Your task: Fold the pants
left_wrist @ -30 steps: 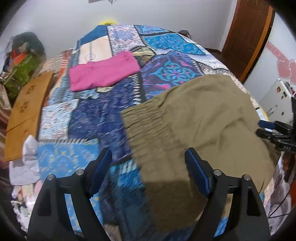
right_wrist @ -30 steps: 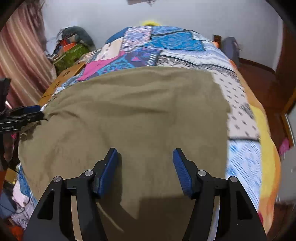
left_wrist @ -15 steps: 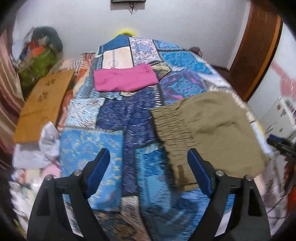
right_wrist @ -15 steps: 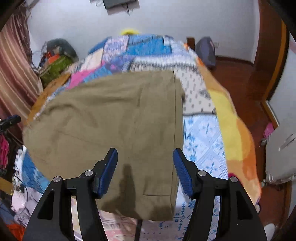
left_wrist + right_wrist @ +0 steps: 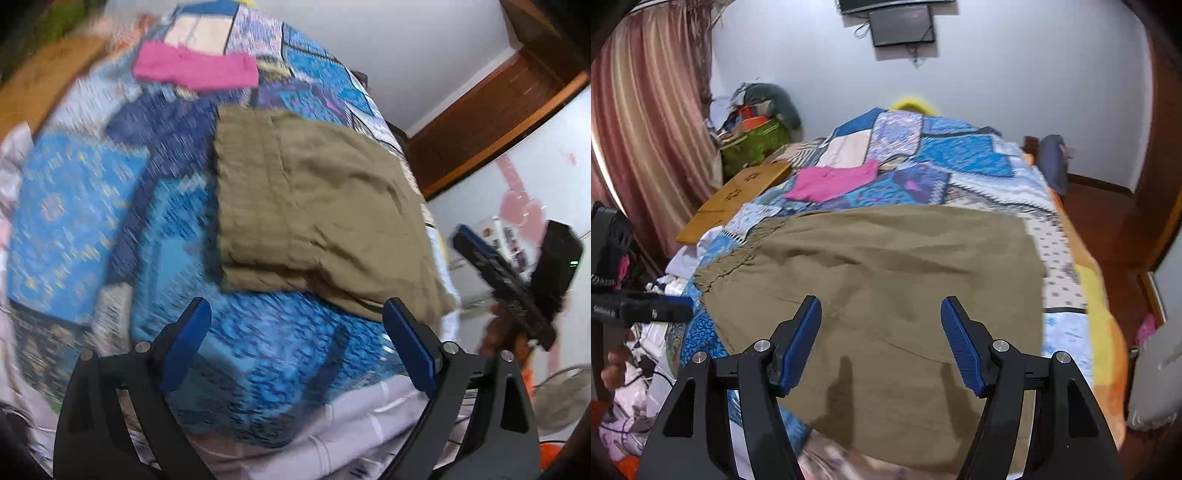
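The olive-brown pants lie folded on the patchwork bed, elastic waistband toward the left; they also fill the near part of the right wrist view. My left gripper is open and empty, above the blue quilt just in front of the pants' near edge. My right gripper is open and empty, hovering over the pants. The right gripper also shows at the right edge of the left wrist view; the left one shows at the left edge of the right wrist view.
A folded pink garment lies further up the patchwork quilt; it also shows in the right wrist view. A wooden board and a clutter pile sit left of the bed. A door stands at right.
Both grippers pulled back from the pants, empty and open. The left view swung and tilted, now blurred; the pants sit folded smaller on the bed. The right view rose then dropped closer again.
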Demonstrator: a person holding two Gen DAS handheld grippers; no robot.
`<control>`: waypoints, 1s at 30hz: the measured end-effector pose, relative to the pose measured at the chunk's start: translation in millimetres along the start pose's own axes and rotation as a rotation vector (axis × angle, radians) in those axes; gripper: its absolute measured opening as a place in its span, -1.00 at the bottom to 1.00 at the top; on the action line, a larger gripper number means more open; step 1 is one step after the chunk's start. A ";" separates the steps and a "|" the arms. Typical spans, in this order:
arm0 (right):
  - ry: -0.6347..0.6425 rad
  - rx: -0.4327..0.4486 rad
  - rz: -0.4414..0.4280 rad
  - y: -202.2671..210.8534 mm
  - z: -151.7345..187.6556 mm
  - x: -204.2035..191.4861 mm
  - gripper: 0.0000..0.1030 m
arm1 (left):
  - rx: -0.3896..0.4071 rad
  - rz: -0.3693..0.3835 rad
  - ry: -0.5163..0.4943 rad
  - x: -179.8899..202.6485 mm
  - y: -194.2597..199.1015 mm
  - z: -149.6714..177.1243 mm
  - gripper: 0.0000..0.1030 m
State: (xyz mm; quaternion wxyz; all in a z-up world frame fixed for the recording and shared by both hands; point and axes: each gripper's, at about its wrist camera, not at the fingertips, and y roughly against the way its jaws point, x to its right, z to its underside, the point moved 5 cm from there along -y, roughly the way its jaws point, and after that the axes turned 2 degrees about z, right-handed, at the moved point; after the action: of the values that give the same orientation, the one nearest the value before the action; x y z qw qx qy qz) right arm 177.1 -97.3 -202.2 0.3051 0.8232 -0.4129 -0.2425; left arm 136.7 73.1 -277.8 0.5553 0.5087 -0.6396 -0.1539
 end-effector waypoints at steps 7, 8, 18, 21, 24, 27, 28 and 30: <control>0.010 -0.079 -0.030 -38.0 11.0 -20.5 0.23 | 0.022 0.046 0.053 3.2 -8.8 -2.9 0.92; 0.012 -0.099 -0.034 -44.4 15.4 -21.2 0.23 | 0.022 0.059 0.062 3.8 -10.0 -5.1 0.93; -0.004 -0.123 -0.071 -47.9 23.8 -22.6 0.27 | 0.034 0.119 0.158 4.2 -33.4 -38.0 0.93; -0.004 -0.122 -0.074 -47.6 24.5 -22.3 0.27 | 0.049 0.072 0.146 3.5 -36.9 -46.8 0.67; -0.009 -0.120 -0.077 -47.2 24.6 -21.7 0.27 | 0.062 -0.007 0.140 -1.2 -38.5 -54.0 0.14; -0.004 -0.122 -0.068 -46.2 24.2 -22.5 0.27 | 0.079 -0.055 0.121 -4.4 -38.5 -57.6 -0.11; -0.003 -0.123 -0.067 -46.3 24.0 -22.8 0.27 | 0.086 -0.075 0.103 -3.8 -37.8 -57.5 -0.16; -0.001 -0.129 -0.063 -45.6 23.3 -23.2 0.27 | 0.118 -0.127 0.043 2.2 -33.5 -55.7 -0.23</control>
State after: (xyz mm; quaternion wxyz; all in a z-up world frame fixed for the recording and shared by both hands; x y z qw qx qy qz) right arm 173.6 -63.5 -247.1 0.3497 0.8143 -0.3703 -0.2783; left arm 201.4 77.2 -283.5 0.5271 0.5832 -0.6021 -0.1398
